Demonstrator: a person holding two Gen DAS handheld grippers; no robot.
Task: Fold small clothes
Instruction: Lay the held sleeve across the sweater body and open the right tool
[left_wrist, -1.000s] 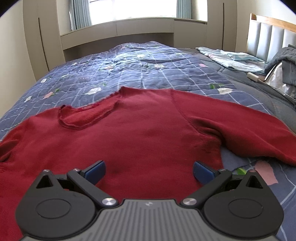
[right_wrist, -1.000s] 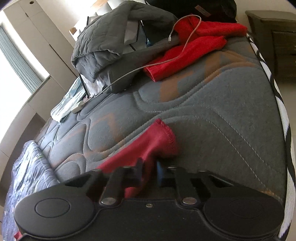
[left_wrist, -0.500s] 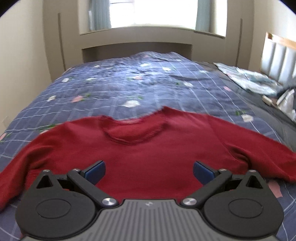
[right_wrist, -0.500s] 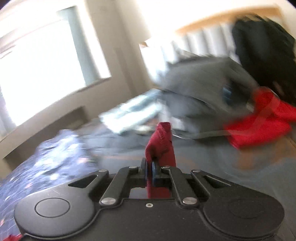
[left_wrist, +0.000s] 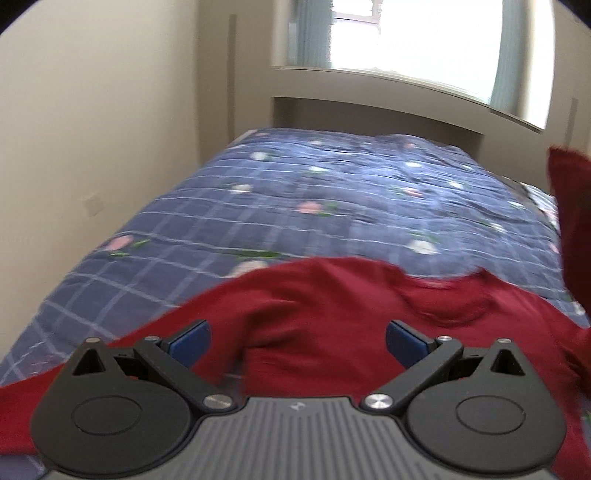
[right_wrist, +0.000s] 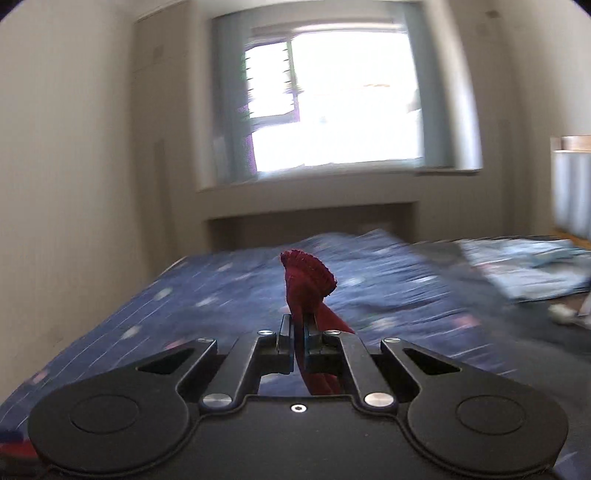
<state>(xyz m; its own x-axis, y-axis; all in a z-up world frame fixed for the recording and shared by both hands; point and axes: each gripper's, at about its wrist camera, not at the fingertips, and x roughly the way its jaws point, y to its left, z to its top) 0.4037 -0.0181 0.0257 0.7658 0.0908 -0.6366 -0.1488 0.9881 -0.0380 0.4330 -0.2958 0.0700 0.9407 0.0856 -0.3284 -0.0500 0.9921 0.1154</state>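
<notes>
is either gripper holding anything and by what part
The right gripper is shut on the red sweater's sleeve cuff. The left gripper is open, holding nothing.

We see a dark red knitted sweater (left_wrist: 325, 317) spread flat across the lower half of the left wrist view, its neckline toward the right, one sleeve trailing to the lower left edge. At the right edge its other sleeve rises upright. In the right wrist view, that sleeve's ribbed cuff (right_wrist: 308, 275) stands at center frame, pinched at its base.
</notes>
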